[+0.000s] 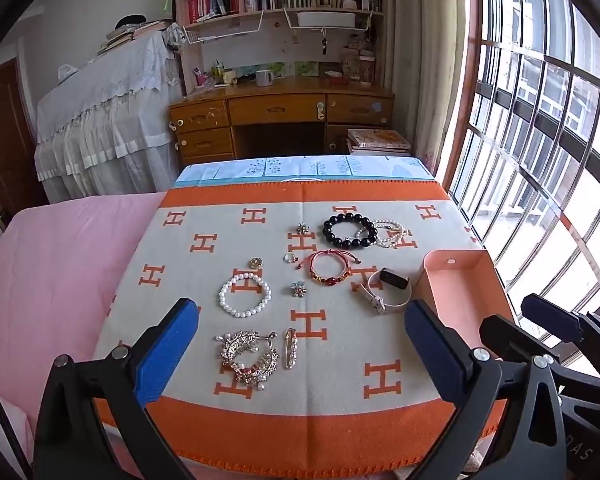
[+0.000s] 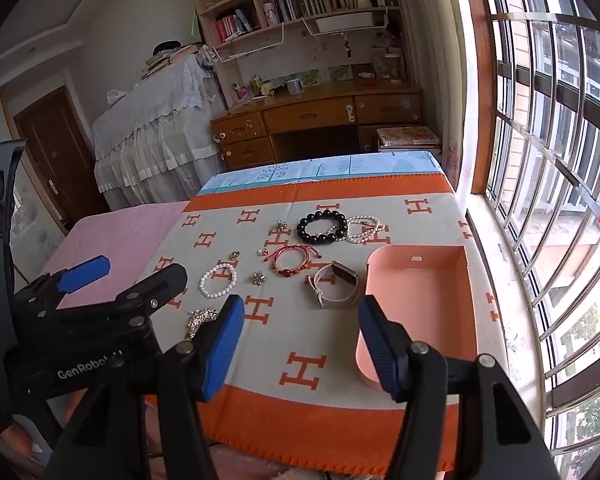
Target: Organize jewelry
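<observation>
Jewelry lies spread on an orange and grey H-pattern cloth (image 1: 260, 420): a white pearl bracelet (image 1: 245, 295), a rhinestone brooch (image 1: 249, 356), a pearl safety pin (image 1: 290, 347), a red cord bracelet (image 1: 331, 267), a black bead bracelet (image 1: 350, 231), a pearl strand (image 1: 392, 233), a white-strapped watch (image 1: 386, 289) and small flower charms (image 1: 299, 289). An empty pink box (image 2: 420, 304) stands at the right. My left gripper (image 1: 302, 356) is open above the cloth's near edge. My right gripper (image 2: 300, 350) is open beside the box.
A wooden desk (image 1: 280, 116) with bookshelves stands behind the table. A barred window (image 1: 540, 140) runs along the right. A pink bedsheet (image 1: 52, 280) lies left of the cloth. The left gripper (image 2: 112, 292) shows in the right wrist view at the left.
</observation>
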Demonstrator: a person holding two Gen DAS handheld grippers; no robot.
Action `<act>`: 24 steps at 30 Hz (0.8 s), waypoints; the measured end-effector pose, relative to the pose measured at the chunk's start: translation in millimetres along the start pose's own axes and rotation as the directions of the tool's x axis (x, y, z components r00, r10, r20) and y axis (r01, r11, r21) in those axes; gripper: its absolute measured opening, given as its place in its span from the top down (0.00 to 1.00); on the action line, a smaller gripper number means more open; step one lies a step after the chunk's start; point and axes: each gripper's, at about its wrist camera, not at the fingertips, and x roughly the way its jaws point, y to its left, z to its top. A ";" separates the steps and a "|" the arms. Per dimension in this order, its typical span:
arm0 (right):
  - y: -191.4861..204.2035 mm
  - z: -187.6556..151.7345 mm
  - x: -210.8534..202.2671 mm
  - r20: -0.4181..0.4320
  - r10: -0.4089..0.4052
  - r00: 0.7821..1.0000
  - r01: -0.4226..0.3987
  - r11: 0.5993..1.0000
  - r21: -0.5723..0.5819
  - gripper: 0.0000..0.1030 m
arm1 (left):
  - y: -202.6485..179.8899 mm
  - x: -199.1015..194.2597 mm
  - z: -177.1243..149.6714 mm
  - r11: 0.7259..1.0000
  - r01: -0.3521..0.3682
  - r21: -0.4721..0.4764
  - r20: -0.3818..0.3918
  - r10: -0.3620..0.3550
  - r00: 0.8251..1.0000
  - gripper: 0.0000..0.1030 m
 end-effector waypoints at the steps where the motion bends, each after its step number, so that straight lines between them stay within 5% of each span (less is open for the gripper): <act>1: 0.1 -0.1 0.7 -0.002 0.002 1.000 -0.002 1.000 0.001 0.42 | 0.2 -0.1 -0.1 1.000 -0.001 0.000 -0.002 0.001 1.000 0.01; 24: -3.8 -5.0 17.6 -0.045 0.020 0.999 -0.019 1.000 0.019 0.42 | 6.1 11.1 0.1 1.000 -0.004 -0.010 -0.051 0.003 0.999 0.01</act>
